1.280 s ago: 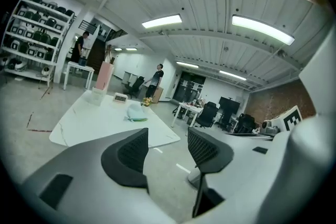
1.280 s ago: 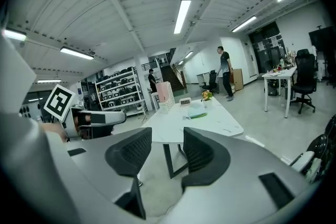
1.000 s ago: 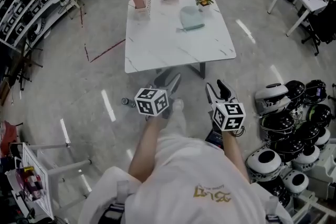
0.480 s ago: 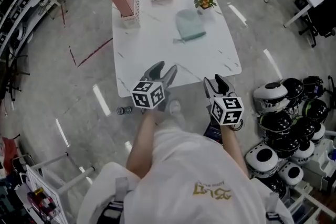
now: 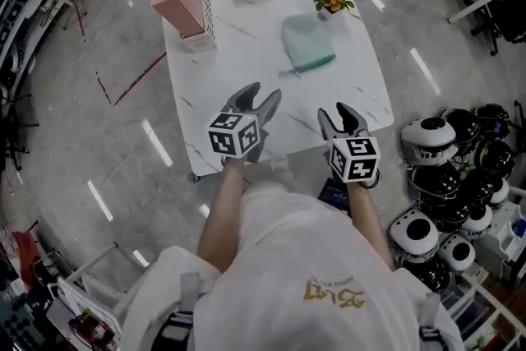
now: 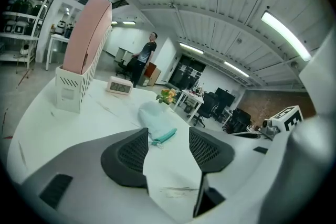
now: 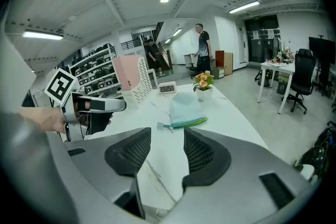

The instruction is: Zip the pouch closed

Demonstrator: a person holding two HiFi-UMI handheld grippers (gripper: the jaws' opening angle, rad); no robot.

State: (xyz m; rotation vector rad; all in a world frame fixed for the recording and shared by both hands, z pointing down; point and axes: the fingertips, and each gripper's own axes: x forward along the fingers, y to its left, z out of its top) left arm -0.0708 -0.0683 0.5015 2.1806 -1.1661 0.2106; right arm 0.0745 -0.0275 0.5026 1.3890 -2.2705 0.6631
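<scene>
White marbled bench (image 5: 238,53) carries the pale teal pouch (image 5: 306,37) lying flat, well ahead of the right gripper (image 5: 335,113) and ahead and to the right of the left gripper (image 5: 263,93). Both grippers are at the near edge with nothing between their jaws, the right's apart and the left's opening, which I judge to be readiness for a two-handed hold. The zip edge faces the grippers and runs crosswise to them, pull at its left end, rounded body pointing away.

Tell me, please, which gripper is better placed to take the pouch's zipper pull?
Probably the left gripper: its empty fingers are opening, nearer the pale teal fabric pouch's zipper pull than the right gripper.
</scene>
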